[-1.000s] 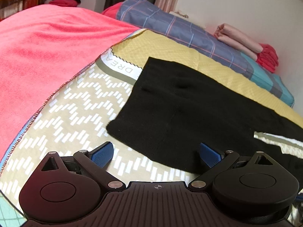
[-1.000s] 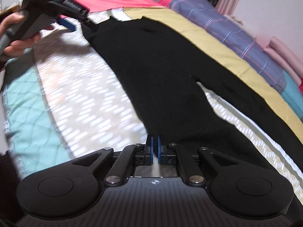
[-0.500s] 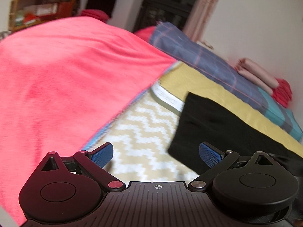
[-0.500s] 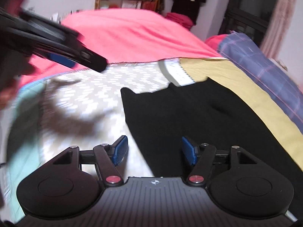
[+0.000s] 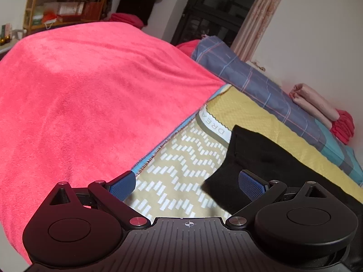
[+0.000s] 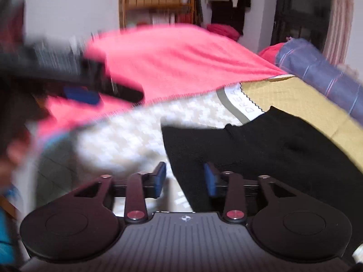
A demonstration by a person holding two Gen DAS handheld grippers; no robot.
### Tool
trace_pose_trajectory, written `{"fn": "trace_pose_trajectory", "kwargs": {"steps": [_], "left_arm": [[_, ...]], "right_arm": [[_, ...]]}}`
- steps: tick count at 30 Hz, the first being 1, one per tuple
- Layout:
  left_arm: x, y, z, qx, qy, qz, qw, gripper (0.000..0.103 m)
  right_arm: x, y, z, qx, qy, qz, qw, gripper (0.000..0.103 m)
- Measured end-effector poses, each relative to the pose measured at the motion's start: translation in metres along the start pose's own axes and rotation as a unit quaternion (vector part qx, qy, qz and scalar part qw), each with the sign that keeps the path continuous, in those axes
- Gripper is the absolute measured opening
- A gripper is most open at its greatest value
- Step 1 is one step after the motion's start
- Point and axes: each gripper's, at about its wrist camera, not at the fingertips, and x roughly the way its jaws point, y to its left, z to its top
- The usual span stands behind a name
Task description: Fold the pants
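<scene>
I am seeing my right gripper (image 6: 185, 180) nearest, its 2 blue pads apart and closing; the near edge of the black pants (image 6: 261, 154) is lying under the gap, but the pads are not pressing on the cloth. My left gripper (image 5: 187, 184) is standing wide apart with nothing between its fingers; its right pad is hovering over the near corner of the pants (image 5: 261, 163), its left pad over the edge of the pink blanket (image 5: 90, 95).

The pants are lying flat on the bed, partly on the beige zigzag-patterned cover (image 5: 181, 165) and partly on the yellow quilted cloth (image 5: 249, 113) toward the far side. In the right wrist view the left gripper (image 6: 81, 95) is showing blurred at the left edge, above the blanket's hem.

Farther off, a blue plaid roll of bedding (image 5: 249, 77) is lying along the bed's wall-side edge, with folded pale pink cloth (image 5: 313, 102) and something red (image 5: 343, 124) stacked on it. Beyond the bed, a wooden shelf (image 5: 63, 2) is standing against the far wall.
</scene>
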Motion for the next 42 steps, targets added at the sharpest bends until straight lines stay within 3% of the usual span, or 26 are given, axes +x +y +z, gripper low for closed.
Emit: {"fn": "trace_pose_trajectory", "kwargs": {"steps": [1, 2, 4, 5, 6, 7, 8, 10, 12, 14, 16, 19, 22, 25, 29, 31, 33, 35, 42], "left_arm": [[-0.001, -0.003, 0.0, 0.007, -0.002, 0.001, 1.0, 0.103], [-0.001, -0.007, 0.001, 0.013, -0.003, 0.002, 0.9999, 0.103], [-0.001, -0.016, 0.003, 0.021, -0.005, -0.003, 0.9998, 0.103], [0.0, -0.022, 0.005, 0.025, -0.004, -0.012, 0.9996, 0.103], [0.003, -0.029, 0.006, 0.031, 0.001, -0.021, 0.9993, 0.103], [0.006, -0.037, 0.007, 0.038, 0.006, -0.029, 0.9988, 0.103], [0.01, -0.046, 0.008, 0.048, 0.011, -0.036, 0.9981, 0.103], [0.02, -0.067, 0.009, 0.075, 0.019, -0.048, 0.9959, 0.103], [0.033, -0.087, 0.009, 0.096, 0.029, -0.056, 0.9934, 0.103], [0.046, -0.106, 0.008, 0.112, 0.042, -0.071, 0.9903, 0.103], [0.062, -0.125, 0.005, 0.127, 0.058, -0.086, 0.9865, 0.103], [0.094, -0.147, -0.007, 0.153, 0.09, -0.086, 0.9803, 0.103], [0.13, -0.152, -0.027, 0.183, 0.139, -0.054, 0.9718, 0.103], [0.134, -0.154, -0.04, 0.234, 0.115, -0.025, 0.9652, 0.103], [0.135, -0.152, -0.04, 0.228, 0.113, -0.024, 0.9667, 0.103], [0.135, -0.152, -0.036, 0.225, 0.112, -0.02, 0.9676, 0.103], [0.138, -0.152, -0.034, 0.226, 0.108, -0.014, 0.9679, 0.103], [0.138, -0.15, -0.031, 0.222, 0.107, -0.017, 0.9689, 0.103], [0.132, -0.144, -0.023, 0.199, 0.109, -0.02, 0.9737, 0.103]], "right_arm": [[-0.01, -0.006, 0.0, 0.02, -0.014, -0.001, 1.0, 0.062], [-0.017, -0.014, 0.0, 0.038, -0.023, -0.015, 0.999, 0.067], [-0.015, -0.032, -0.003, 0.068, 0.002, -0.056, 0.996, 0.066], [-0.01, -0.041, -0.01, 0.09, 0.047, -0.076, 0.992, 0.055], [-0.01, -0.047, -0.02, 0.119, 0.075, -0.063, 0.988, 0.053], [-0.019, -0.047, -0.027, 0.131, 0.058, -0.033, 0.989, 0.053], [-0.025, -0.037, -0.029, 0.105, 0.076, 0.0, 0.992, 0.057], [-0.045, -0.016, -0.033, 0.024, 0.056, -0.018, 0.998, 0.057], [-0.06, -0.021, -0.034, 0.028, 0.043, -0.028, 0.998, 0.057], [-0.074, -0.043, -0.036, 0.075, 0.029, -0.061, 0.995, 0.071], [-0.083, -0.062, -0.045, 0.106, 0.026, -0.128, 0.986, 0.08], [-0.082, -0.087, -0.07, 0.169, 0.1, -0.183, 0.963, 0.081], [-0.107, -0.097, -0.089, 0.213, 0.121, -0.124, 0.962, 0.083], [-0.13, -0.097, -0.087, 0.211, 0.116, -0.123, 0.963, 0.082], [-0.141, -0.116, -0.086, 0.22, 0.054, -0.199, 0.953, 0.089], [-0.127, -0.136, -0.093, 0.249, 0.076, -0.232, 0.937, 0.087], [-0.115, -0.148, -0.111, 0.274, 0.117, -0.229, 0.927, 0.083], [-0.123, -0.137, -0.118, 0.24, 0.112, -0.233, 0.936, 0.083], [-0.157, -0.116, -0.14, 0.244, 0.133, -0.21, 0.937, 0.083]]}}
